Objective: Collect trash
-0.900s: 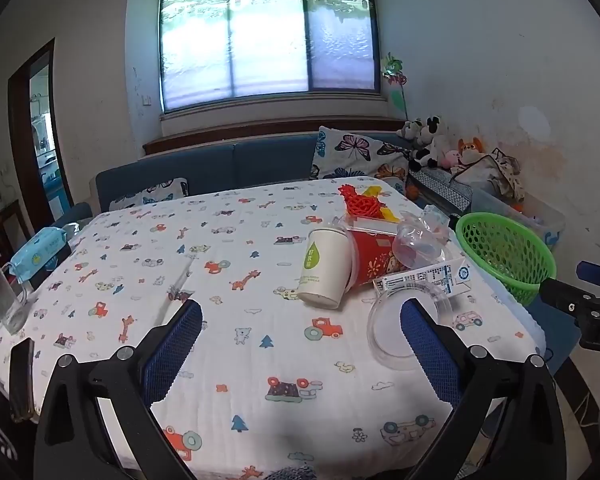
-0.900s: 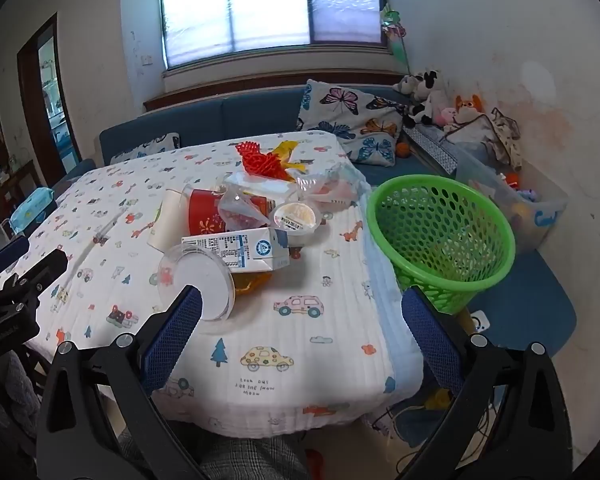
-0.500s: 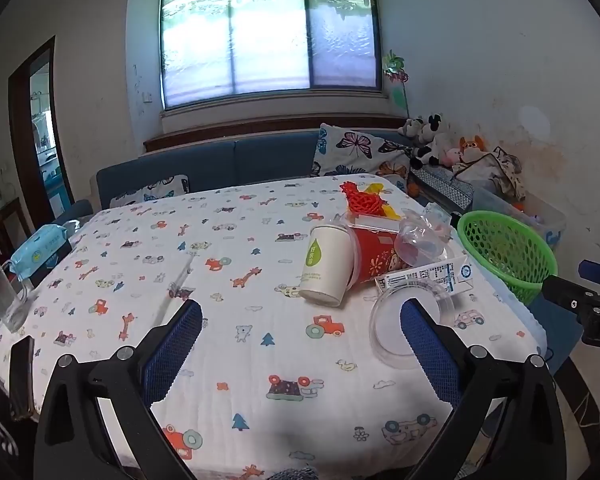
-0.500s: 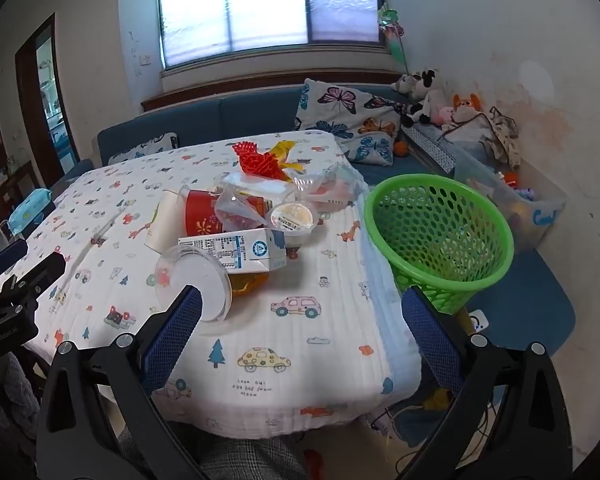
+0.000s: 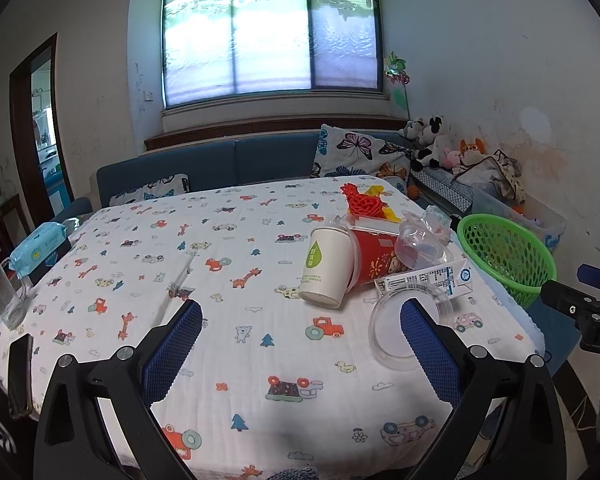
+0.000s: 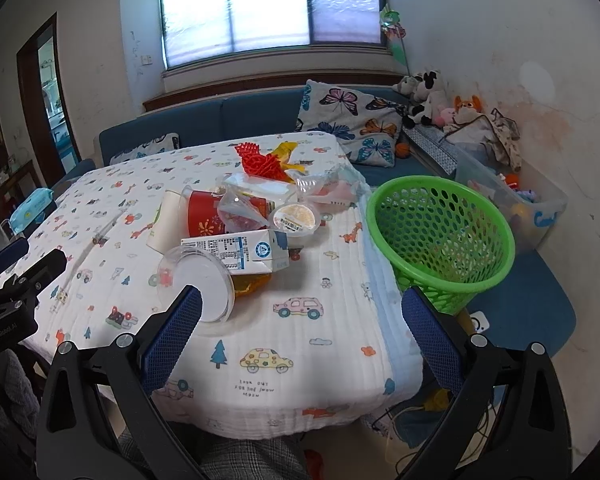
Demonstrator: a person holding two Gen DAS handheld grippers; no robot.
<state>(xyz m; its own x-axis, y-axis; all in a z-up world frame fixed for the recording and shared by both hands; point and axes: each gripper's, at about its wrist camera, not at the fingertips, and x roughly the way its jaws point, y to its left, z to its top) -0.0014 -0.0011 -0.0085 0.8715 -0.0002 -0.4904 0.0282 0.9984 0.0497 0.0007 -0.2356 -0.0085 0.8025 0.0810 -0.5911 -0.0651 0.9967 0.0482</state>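
Not much has changed, both cams just slid a bit closer, so left gripper & right gripper hang wide apart w/ nothing held, trash pile on desk beside green basket.

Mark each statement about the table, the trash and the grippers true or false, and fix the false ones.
1. The green basket stands on the table. False: it stands beside the table, off its edge.
2. Both the left gripper and the right gripper are open and hold nothing. True.
3. The white paper cup stands upright. False: it lies on its side.
4. The milk carton lies in the trash pile on the table. True.
5. The basket already holds the milk carton. False: the carton is on the table.
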